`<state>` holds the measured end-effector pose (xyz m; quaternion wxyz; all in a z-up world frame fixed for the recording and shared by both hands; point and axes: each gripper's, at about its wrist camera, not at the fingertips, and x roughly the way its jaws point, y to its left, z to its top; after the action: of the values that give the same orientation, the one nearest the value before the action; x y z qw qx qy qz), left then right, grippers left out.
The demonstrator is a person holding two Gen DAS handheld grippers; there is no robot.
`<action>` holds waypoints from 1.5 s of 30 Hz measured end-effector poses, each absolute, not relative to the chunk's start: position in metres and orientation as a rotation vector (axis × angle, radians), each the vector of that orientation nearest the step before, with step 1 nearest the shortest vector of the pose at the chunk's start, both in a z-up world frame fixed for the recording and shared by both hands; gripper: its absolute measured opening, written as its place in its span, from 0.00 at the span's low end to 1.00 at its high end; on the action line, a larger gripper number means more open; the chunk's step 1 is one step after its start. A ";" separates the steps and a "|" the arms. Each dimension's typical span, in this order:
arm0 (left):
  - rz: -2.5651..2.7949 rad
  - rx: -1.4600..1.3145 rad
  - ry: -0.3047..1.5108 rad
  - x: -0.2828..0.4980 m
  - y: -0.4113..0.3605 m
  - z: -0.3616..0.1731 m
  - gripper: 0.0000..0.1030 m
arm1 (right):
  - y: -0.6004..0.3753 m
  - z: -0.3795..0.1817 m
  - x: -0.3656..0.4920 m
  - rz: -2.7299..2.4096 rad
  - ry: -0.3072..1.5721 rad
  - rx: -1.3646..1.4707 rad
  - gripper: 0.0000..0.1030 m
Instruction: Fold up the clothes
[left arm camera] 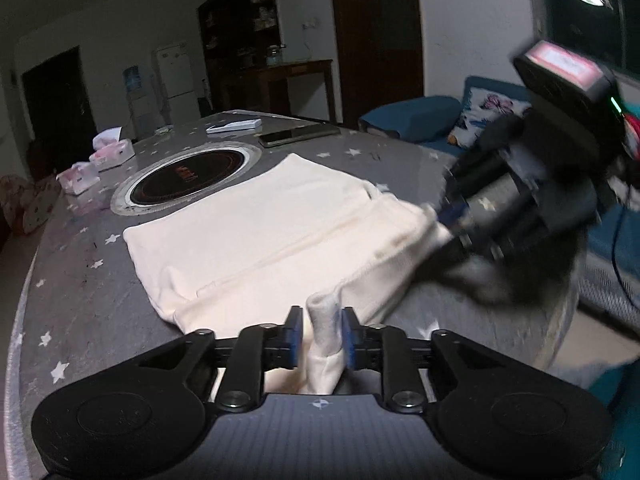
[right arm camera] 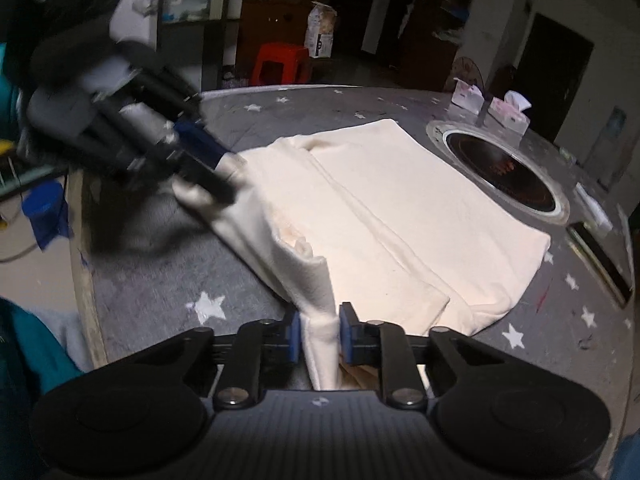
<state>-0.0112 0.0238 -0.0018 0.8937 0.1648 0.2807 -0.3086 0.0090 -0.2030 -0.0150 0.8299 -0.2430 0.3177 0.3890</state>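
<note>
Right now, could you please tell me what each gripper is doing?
Left gripper: closed on a bunched edge of the cream cotton garment.
Right gripper: closed on another edge of it.

star-print table (left arm camera: 80, 280), cream garment (left arm camera: 260, 224), tissue boxes (left arm camera: 112, 154)

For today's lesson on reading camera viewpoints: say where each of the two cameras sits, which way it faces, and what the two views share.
Left wrist view: sits on the left gripper, looking across the cream garment toward the round cooktop; the right gripper shows blurred at right, holding the garment's edge.
Right wrist view: sits on the right gripper, facing over the garment with the cooktop to its right; the left gripper shows blurred at upper left.
Shared: garment, cooktop, star-patterned tablecloth, tissue boxes, each other's gripper.
</note>
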 end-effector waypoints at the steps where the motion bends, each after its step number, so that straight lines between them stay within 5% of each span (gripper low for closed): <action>1: -0.639 0.362 0.581 -0.015 0.024 -0.003 0.37 | -0.204 -0.013 0.011 0.825 0.680 -0.497 0.16; 2: -0.633 0.389 0.576 -0.019 0.024 -0.006 0.44 | -0.205 -0.012 0.012 0.827 0.684 -0.486 0.16; 11: -0.606 0.522 0.572 -0.025 0.027 -0.023 0.44 | -0.211 0.000 0.022 0.794 0.678 -0.405 0.13; 13: -0.603 0.518 0.578 -0.020 0.029 -0.023 0.37 | -0.211 0.000 0.022 0.785 0.674 -0.399 0.12; 14: -0.605 0.516 0.582 -0.018 0.030 -0.023 0.24 | -0.212 0.000 0.022 0.780 0.673 -0.396 0.11; 17: -0.607 0.467 0.600 -0.013 0.036 -0.020 0.07 | -0.211 -0.001 0.017 0.772 0.661 -0.390 0.09; 39: -0.698 0.253 0.553 -0.125 0.053 0.054 0.05 | -0.239 0.064 -0.102 0.853 0.602 -0.412 0.08; 45: -0.671 0.259 0.491 -0.094 0.049 0.065 0.05 | -0.242 0.076 -0.094 0.836 0.593 -0.391 0.08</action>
<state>-0.0939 0.0488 0.0653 0.9068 0.1253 0.2379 -0.3248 -0.0943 -0.2418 0.0764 0.8533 -0.1861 0.2819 0.3972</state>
